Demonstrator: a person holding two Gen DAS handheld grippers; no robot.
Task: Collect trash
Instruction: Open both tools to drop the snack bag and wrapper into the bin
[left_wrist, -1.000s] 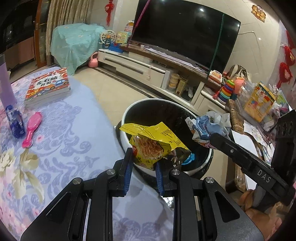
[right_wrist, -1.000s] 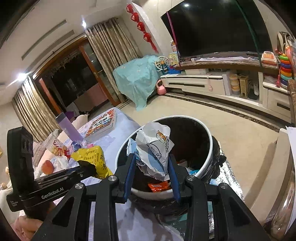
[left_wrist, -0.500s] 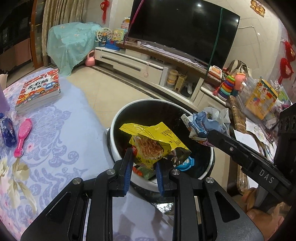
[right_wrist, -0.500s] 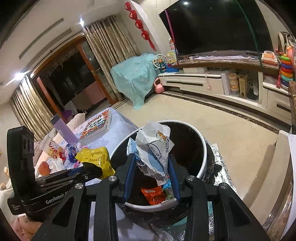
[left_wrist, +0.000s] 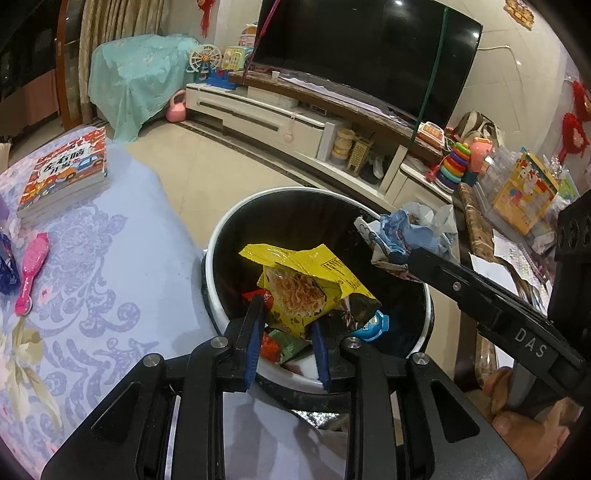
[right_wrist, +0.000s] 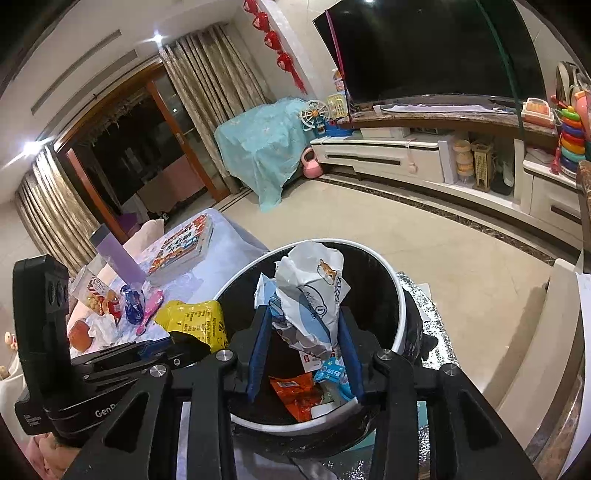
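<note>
Hovering over the trash bin, both tools loosen. Left tool opens around the yellow noodle packet; right tool opens around the crumpled white wrapper.

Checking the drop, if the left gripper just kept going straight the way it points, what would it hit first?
Likely the trash already inside the bin: the left gripper, jaws opening around the yellow noodle packet, points down into the bin's mouth. Depth is hard to judge.

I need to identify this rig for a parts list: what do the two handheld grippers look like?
Both are matte black plastic. The left gripper and right gripper each have two angular fingers with silver screw heads and blue pads. From the side, one body reads "DAS", the other "GenRobot". No cables or sleeves show.
</note>
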